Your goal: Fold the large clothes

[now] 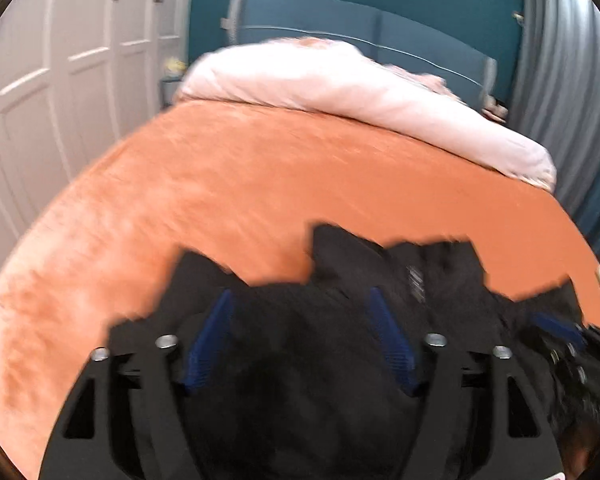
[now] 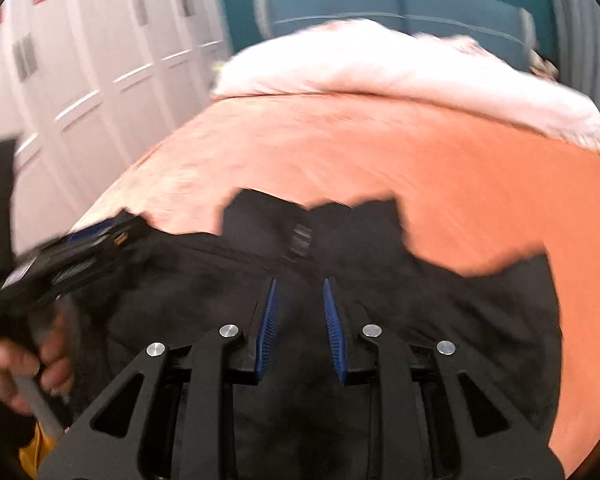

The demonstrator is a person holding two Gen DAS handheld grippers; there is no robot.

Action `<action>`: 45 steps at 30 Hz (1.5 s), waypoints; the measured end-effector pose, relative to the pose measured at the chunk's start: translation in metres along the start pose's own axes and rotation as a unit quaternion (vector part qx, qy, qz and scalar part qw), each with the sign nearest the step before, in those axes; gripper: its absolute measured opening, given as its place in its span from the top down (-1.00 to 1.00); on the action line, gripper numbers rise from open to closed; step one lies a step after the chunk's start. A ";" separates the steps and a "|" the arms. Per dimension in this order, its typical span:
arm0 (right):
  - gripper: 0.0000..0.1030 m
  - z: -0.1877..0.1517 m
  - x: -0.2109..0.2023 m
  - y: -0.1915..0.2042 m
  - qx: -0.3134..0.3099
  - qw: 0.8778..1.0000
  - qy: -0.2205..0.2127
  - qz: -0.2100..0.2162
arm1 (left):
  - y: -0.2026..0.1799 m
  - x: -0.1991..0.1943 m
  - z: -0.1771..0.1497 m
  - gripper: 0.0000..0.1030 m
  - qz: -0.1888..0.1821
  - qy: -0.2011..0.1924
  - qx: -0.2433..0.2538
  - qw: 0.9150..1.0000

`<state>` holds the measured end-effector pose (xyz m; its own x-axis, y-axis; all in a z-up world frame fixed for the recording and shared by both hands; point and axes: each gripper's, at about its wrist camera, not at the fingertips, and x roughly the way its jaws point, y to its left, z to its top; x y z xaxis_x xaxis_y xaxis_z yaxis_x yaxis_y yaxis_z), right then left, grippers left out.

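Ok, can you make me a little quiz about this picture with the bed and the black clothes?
1. True or false: the black garment lies on the orange bedspread.
2. What is piled at the far end of the bed? A) a pale pink duvet B) a green towel C) a stack of books
3. Fill in: the left gripper is spread wider than the right gripper; both have ____ pads.

Key: 1 true; 2 A, the pale pink duvet; 3 blue.
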<state>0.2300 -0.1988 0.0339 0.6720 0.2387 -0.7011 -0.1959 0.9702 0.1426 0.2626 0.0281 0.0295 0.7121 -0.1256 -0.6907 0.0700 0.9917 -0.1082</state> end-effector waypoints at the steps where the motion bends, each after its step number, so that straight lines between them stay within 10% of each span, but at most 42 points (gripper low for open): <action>1: 0.54 0.004 0.012 0.011 -0.017 1.000 0.014 0.001 | 0.007 0.007 0.005 -0.39 0.008 0.005 -0.005 1.000; 6: 0.48 -0.004 0.060 -0.005 -0.032 0.997 0.062 -0.036 | 0.044 0.067 -0.005 -0.36 0.047 0.086 -0.013 0.995; 10: 0.36 -0.018 0.051 -0.066 0.009 0.995 0.054 -0.086 | 0.047 0.076 -0.022 -0.39 0.047 0.072 0.002 0.996; 13: 1.00 -0.034 0.046 -0.122 0.080 0.993 0.049 -0.066 | 0.055 0.084 -0.029 -0.44 0.035 0.071 -0.023 0.997; 15: 1.00 -0.046 0.051 -0.135 0.112 0.992 0.043 -0.048 | 0.058 0.091 -0.032 -0.46 0.027 0.071 -0.037 0.996; 25: 0.91 -0.034 0.056 -0.108 0.073 0.989 0.073 -0.105 | 0.055 0.092 -0.027 -0.46 0.038 0.090 -0.033 0.995; 33: 0.90 0.035 0.072 -0.066 0.058 0.996 0.059 -0.037 | -0.004 0.075 0.019 -0.41 -0.021 0.094 -0.020 0.995; 39: 0.96 0.008 0.140 -0.067 0.070 0.986 0.144 -0.053 | -0.030 0.139 0.006 -0.44 0.013 0.158 0.018 0.987; 45: 0.98 -0.001 0.153 -0.074 0.094 0.985 0.138 -0.038 | -0.040 0.157 -0.008 -0.59 0.053 0.140 0.048 0.988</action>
<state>0.3469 -0.2337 -0.0848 0.4543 0.1703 -0.8744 0.0001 0.9816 0.1912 0.3659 -0.0312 -0.0805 0.4994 -0.0103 -0.8663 0.0802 0.9962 0.0344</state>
